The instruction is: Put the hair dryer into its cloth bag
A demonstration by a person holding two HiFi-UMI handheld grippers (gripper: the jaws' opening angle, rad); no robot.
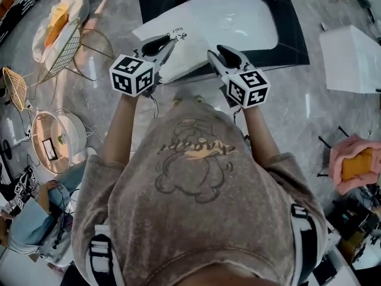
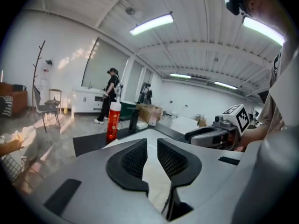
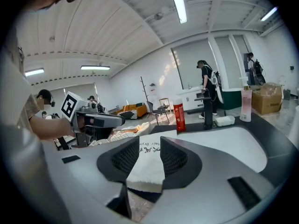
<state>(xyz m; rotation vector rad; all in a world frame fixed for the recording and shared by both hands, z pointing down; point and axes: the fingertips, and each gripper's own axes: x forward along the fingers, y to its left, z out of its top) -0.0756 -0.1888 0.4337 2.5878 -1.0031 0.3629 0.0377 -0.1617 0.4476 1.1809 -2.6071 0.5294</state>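
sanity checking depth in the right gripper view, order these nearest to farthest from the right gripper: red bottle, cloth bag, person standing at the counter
1. cloth bag, clamped in the right gripper
2. red bottle, table's far edge, centre
3. person, floor beyond, right of centre

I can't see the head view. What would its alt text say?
Seen from above, a person holds a white cloth bag by its near edge, with the left gripper and right gripper each clamped on it. Beyond the bag lies a white surface on a dark mat.
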